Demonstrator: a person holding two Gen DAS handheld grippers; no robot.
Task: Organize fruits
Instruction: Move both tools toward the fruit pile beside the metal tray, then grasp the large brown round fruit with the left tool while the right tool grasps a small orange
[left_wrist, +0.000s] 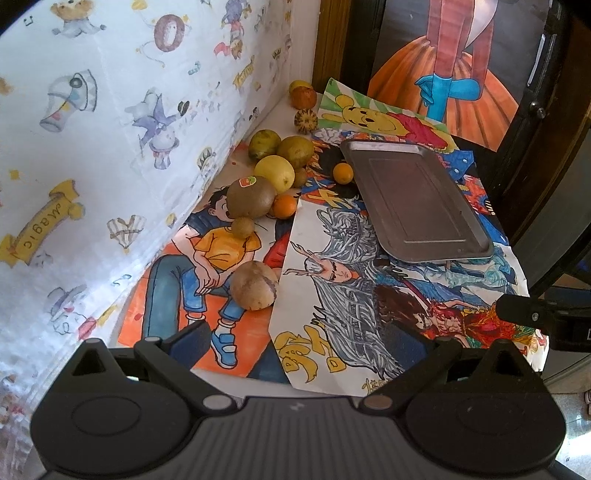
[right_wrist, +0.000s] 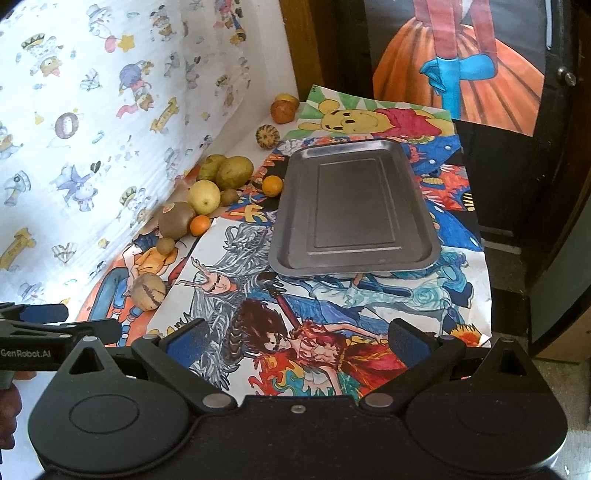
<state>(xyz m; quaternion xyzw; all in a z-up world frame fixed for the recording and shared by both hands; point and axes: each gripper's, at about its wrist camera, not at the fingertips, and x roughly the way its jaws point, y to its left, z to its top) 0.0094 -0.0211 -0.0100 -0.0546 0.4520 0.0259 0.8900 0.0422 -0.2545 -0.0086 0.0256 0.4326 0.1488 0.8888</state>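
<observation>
Left wrist view: left gripper (left_wrist: 301, 341), jaws spread wide, nothing between them, hovering above the near edge of the table (left_wrist: 280, 107). Table surface covered with coloured cartoon drawings (left_wrist: 354, 295); a patterned white cloth (left_wrist: 110, 129) hangs along its left edge.

Metal tray (left_wrist: 417, 201): rectangular, bare, lying flat toward the far right part of the table.

Fruits, all outside the tray, strung along the left edge:
- pale brown round fruit (left_wrist: 255, 284), nearest, standing alone;
- small kiwi (left_wrist: 242, 226), just beside a large kiwi (left_wrist: 251, 196) with a sticker;
- small orange (left_wrist: 285, 206), touching the large kiwi;
- yellow citrus (left_wrist: 275, 173), with two greenish-yellow fruits (left_wrist: 280, 146) behind it;
- second small orange (left_wrist: 342, 172), just beside the tray's far left corner;
- striped round fruit (left_wrist: 306, 120) and a reddish fruit (left_wrist: 302, 96) at the far left corner.

Right wrist view: right gripper (right_wrist: 298, 341), jaws likewise wide apart and holding nothing, over the near edge; the tray (right_wrist: 352, 210) lies ahead of it.
</observation>
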